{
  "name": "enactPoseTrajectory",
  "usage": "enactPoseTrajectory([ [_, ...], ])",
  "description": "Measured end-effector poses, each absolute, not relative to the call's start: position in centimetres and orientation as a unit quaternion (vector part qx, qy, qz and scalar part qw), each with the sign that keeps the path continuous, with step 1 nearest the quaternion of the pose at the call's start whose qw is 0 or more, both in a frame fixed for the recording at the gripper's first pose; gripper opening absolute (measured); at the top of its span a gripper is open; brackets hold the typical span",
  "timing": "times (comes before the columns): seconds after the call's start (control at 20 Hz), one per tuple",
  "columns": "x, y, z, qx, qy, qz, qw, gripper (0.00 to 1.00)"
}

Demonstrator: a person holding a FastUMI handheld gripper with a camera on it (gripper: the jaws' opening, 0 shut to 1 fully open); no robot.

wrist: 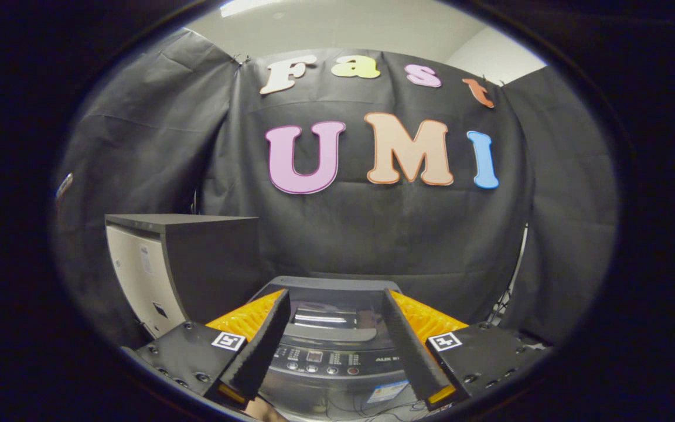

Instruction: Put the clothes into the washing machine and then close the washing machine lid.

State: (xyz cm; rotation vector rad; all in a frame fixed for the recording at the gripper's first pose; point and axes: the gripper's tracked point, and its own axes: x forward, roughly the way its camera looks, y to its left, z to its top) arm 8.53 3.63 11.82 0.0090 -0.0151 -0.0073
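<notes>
A grey top-loading washing machine [333, 351] stands below and just ahead of my fingers, against the black cloth wall. Its glossy dark lid [329, 313] lies flat and shut over the tub, with a handle lip at its front edge. The control panel [320, 360] with a row of round buttons faces me between the fingers. My gripper [336, 300] hovers above the machine's front, open, with nothing between its fingers. A glimpse of something pale shows at the very bottom between the fingers, too small to tell what it is.
A dark cabinet [185, 264] with a pale side panel stands to the left of the washing machine, close to it. Black cloth walls close the booth behind and on both sides. A stand leg [504, 305] shows at the right of the machine.
</notes>
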Motion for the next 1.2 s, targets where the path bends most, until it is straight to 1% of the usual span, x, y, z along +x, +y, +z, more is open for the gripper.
enactPoseTrajectory([
  [0.3,4.4,0.5,8.9,0.027,-0.019,-0.019,0.999,0.97],
  [0.5,2.3,-0.6,7.7,0.031,-0.049,-0.01,0.998,0.97],
  [0.9,0.5,-1.9,3.4,0.012,-0.043,-0.014,0.999,0.96],
  [1.2,0.5,-1.1,2.0,0.029,-0.043,-0.001,0.999,0.96],
])
